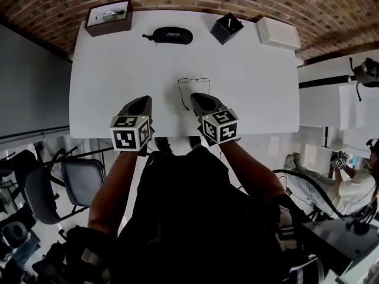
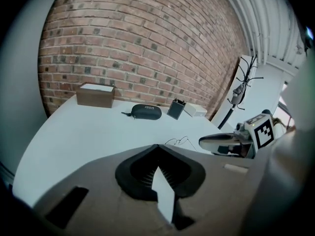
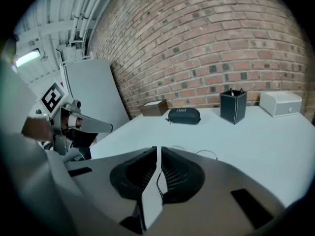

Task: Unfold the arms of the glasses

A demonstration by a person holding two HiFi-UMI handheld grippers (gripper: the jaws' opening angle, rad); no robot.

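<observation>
**Two tongs at a thin wire frame**

The glasses [image 1: 193,86] are lying on the white worktop [image 1: 118,70] near its front edge, with one arm pointing back toward the person. The left tongs [image 1: 144,101] are hovering just to the left of them, jaws pressing together on nothing. The right tongs [image 1: 197,97] are covering the other side of the frame. Their jaws are standing almost together, and a thin dark wire is showing between them, which I am judging to be the second arm. The frame is looking very light, springy and easy to bend, and it is probably sliding easily on the smooth top. I am advising a gentle hold on an arm near its hinge, while the other tongs are steadying the bridge.
</observation>
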